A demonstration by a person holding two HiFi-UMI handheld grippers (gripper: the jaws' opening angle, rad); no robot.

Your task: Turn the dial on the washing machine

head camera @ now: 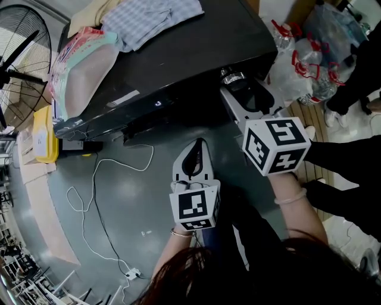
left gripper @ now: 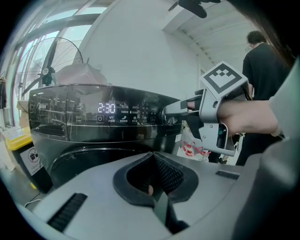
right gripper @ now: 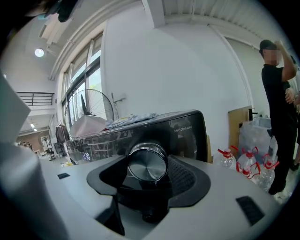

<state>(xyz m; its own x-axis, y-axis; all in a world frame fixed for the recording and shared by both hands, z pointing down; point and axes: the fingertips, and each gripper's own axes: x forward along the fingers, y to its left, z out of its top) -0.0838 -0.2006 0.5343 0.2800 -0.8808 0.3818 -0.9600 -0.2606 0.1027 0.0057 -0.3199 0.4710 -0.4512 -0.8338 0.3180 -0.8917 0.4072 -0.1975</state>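
At the far left edge of the scene:

- Black wire-guard floor fan, upright.
- Yellow plastic bin, on the floor just beside the machine's left end.
- Pale, stuffed plastic bag, lying on the left part of the machine's top.
- Blue-and-white checked cloth, crumpled on the top's far side, beside the bag.
- Glossy black front-loading washing machine, centre. The lit white display on its front panel reads 2:30.
- Thin white cable, looped loosely over the grey floor in front of the machine.
- Left tongs, held low in front of the machine and apart from it. The black ribbed pads are drawn together and grip nothing.
- Right tongs, raised to the panel's right end, closed around the dial with one pad on each side.
- Round brushed-silver metal dial, on the right end of the front panel, held between the right tongs' pads.
- Clear plastic water bottles with red handles, bagged on the floor right of the machine.
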